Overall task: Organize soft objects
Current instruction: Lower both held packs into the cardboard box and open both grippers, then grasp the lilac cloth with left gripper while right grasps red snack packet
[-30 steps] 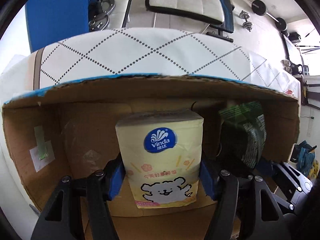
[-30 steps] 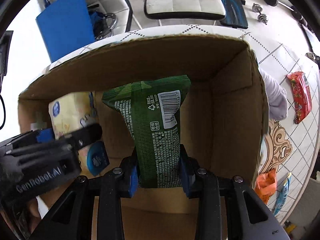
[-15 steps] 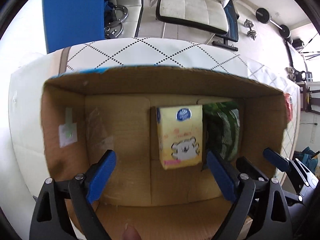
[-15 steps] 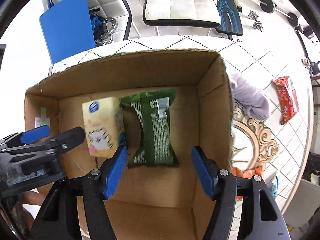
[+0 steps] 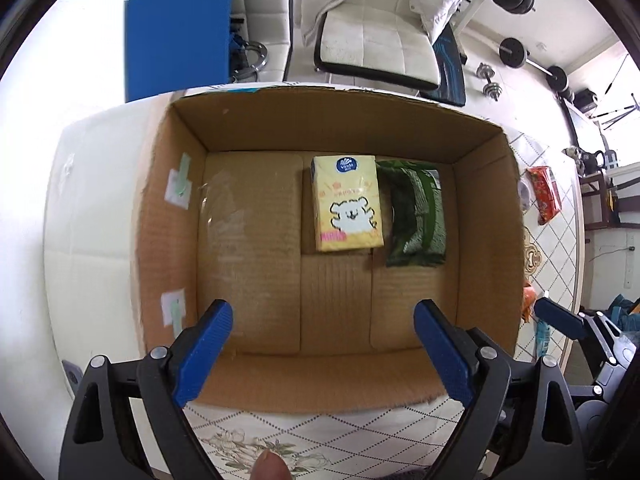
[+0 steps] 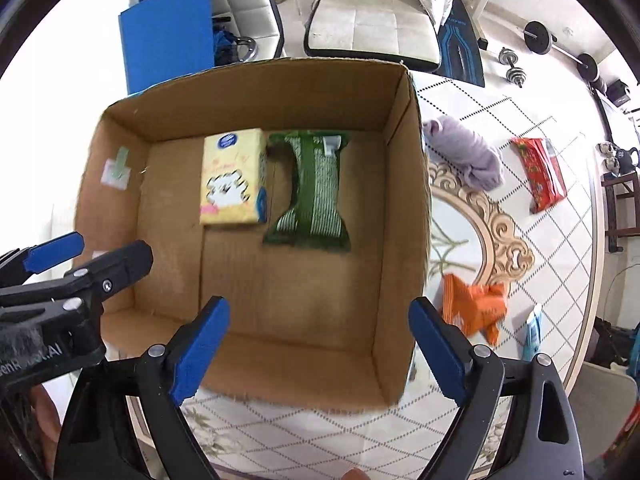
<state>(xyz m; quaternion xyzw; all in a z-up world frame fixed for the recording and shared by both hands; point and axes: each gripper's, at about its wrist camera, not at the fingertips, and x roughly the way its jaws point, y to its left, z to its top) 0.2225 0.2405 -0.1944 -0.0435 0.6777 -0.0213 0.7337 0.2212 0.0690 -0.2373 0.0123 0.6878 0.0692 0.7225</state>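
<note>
The left gripper [image 5: 322,322] hangs above the near edge of an open cardboard box [image 5: 168,208], its blue-padded fingers [image 5: 204,344] spread wide with nothing between them. In the right wrist view the same gripper shows at the far left, over the box's left wall. On the inside of that wall sit two pale paper labels with green tape [image 5: 178,186].

On the box floor, toward the far wall, lies a yellow tissue pack [image 5: 347,202] printed with a white cartoon bear and a round blue logo. It lies flat, face up. Just beside it on the right lies a green snack bag [image 5: 416,216], also flat, its barcode end toward the far wall; the right wrist view shows the bag pinched in at the waist [image 6: 314,190]. Whether pack and bag touch cannot be told. The left half and near half of the box floor carry nothing.

The right gripper [image 6: 318,320] hovers over the near right part of the box, its jaws likewise wide apart and holding nothing.

Right of the box, on the patterned bench [image 6: 560,240], lie a lilac cloth [image 6: 468,152] close to the box wall, a red packet [image 6: 540,174] farther right, and an orange bag [image 6: 474,304] nearer the gripper, with a blue packet [image 6: 532,332] just beyond it.
</note>
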